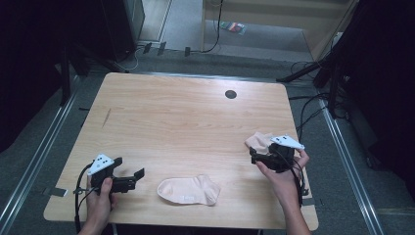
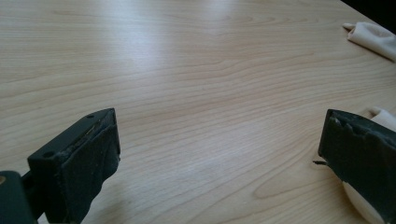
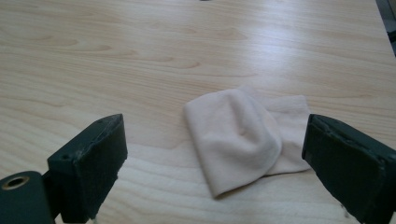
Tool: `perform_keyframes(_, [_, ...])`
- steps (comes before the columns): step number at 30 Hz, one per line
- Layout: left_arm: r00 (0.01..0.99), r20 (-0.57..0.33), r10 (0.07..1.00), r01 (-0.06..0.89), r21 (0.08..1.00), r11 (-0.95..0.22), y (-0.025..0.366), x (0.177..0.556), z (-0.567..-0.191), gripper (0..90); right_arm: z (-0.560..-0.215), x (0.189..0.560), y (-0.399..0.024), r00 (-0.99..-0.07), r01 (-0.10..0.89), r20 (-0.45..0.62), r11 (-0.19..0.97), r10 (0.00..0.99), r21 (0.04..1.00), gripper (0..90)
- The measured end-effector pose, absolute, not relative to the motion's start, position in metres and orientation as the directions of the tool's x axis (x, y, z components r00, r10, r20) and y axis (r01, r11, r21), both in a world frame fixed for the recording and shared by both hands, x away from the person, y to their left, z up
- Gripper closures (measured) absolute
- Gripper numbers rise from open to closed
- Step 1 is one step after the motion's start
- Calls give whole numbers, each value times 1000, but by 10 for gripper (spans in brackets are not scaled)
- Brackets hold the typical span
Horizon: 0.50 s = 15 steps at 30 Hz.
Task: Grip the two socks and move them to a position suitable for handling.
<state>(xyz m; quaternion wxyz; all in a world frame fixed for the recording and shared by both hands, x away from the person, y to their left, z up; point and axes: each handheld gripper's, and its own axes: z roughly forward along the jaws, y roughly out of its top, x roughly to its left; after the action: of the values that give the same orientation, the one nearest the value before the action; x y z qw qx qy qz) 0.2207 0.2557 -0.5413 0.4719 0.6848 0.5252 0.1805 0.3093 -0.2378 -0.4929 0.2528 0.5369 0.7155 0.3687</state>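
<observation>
A pale pink sock (image 1: 188, 190) lies flat near the table's front edge, between my two hands. My left gripper (image 1: 134, 179) rests to its left, open, jaws pointing toward it. In the left gripper view the gripper (image 2: 219, 135) has its jaws wide apart with bare wood between them, and the sock (image 2: 380, 117) peeks from behind the right jaw. A second, crumpled pink sock (image 1: 258, 140) lies at the right edge. My right gripper (image 1: 253, 155) is just in front of it, open. In the right gripper view this sock (image 3: 233, 135) lies ahead of the gripper (image 3: 214, 135), untouched.
The wooden table (image 1: 171, 117) has a black round grommet (image 1: 230, 94) near its far edge. The crumpled sock (image 2: 373, 35) appears far off in the left gripper view. Cables and dark stands (image 1: 333, 83) crowd the floor to the right.
</observation>
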Motion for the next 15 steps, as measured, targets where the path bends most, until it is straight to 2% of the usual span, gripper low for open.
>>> perform_keyframes(8, [365,-250,897,556,831,6,263,223,-543,0,-502,335,-251,-234,604,23,127,972,787,117])
perform_keyframes(15, [369,-246,896,563,826,-4,262,224,-545,0,-514,348,-252,-228,646,34,125,973,753,138])
